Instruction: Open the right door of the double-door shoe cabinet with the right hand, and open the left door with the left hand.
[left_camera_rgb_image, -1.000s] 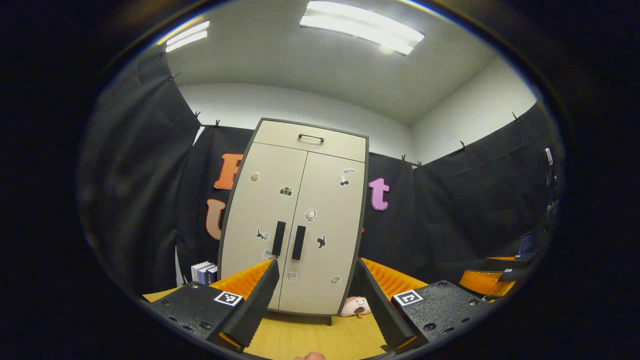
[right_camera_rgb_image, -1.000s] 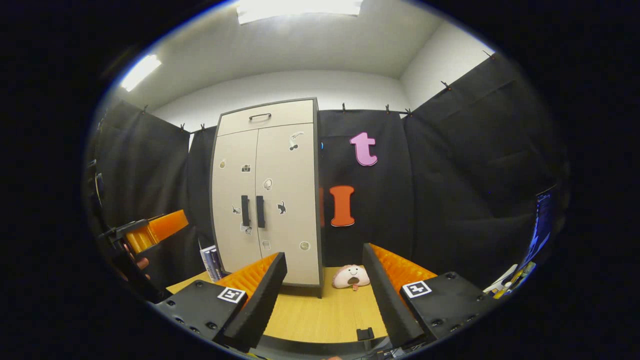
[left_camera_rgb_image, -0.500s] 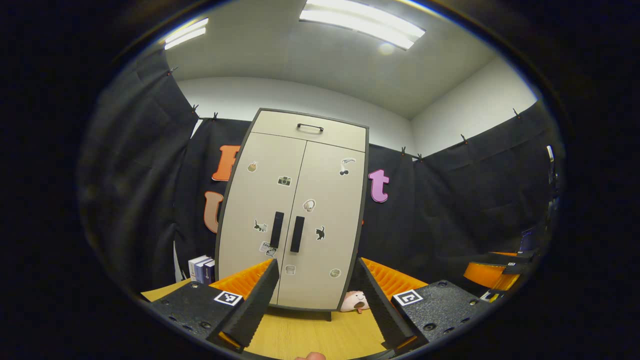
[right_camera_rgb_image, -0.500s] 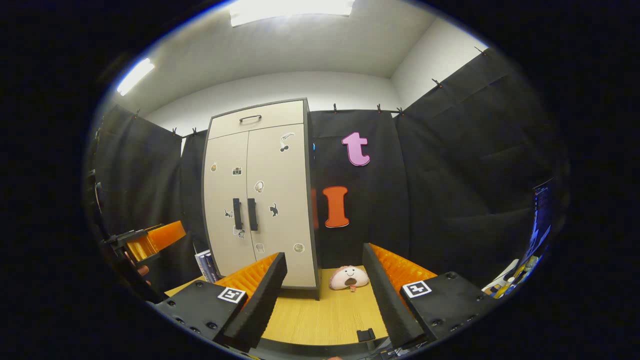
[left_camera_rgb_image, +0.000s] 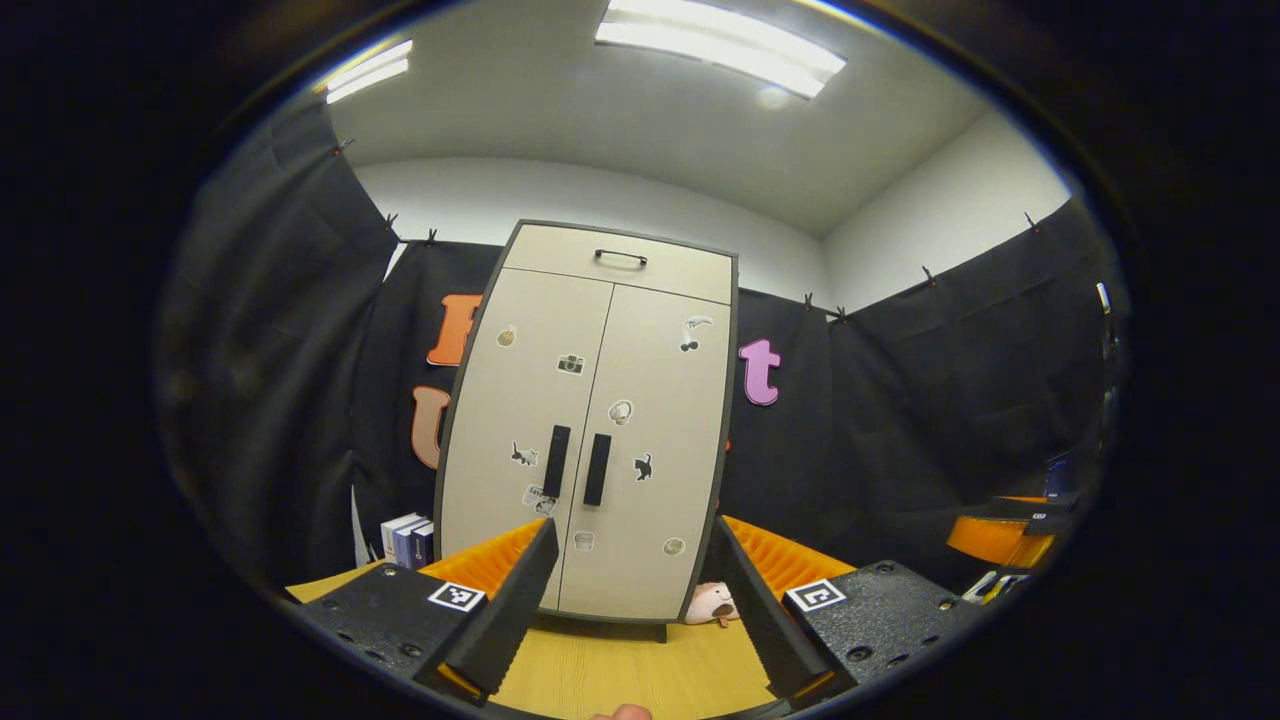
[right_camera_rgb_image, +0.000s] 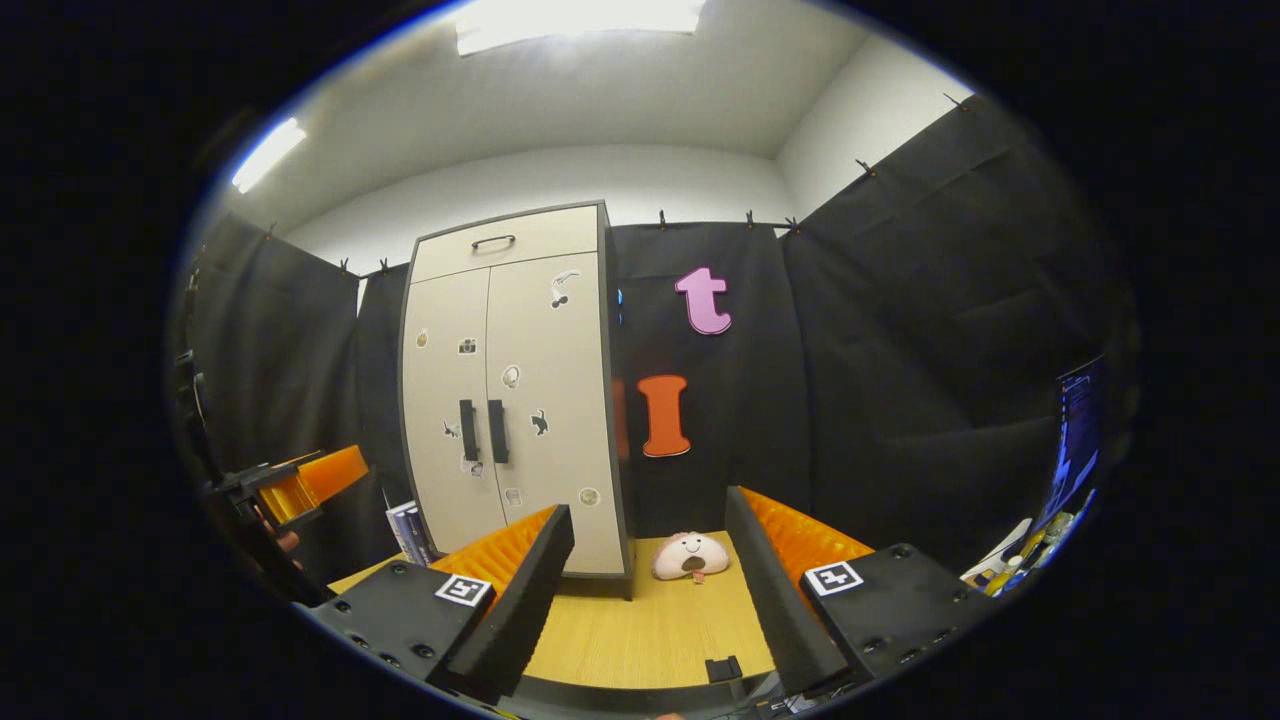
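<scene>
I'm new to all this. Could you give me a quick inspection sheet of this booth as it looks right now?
Surface: wooden table, bare in front of the cabinet.
Job's things: cabinet upright, left door and right door both shut; two handles side by side at the middle seam; drawer on top, shut.
Clutter: plush toy to the cabinet's right; books to its left.
Grippers: left claw open, empty; right claw open, empty; both short of the doors.
Cables: nothing seen.
Surroundings: black cloth walls, ceiling lights on.
</scene>
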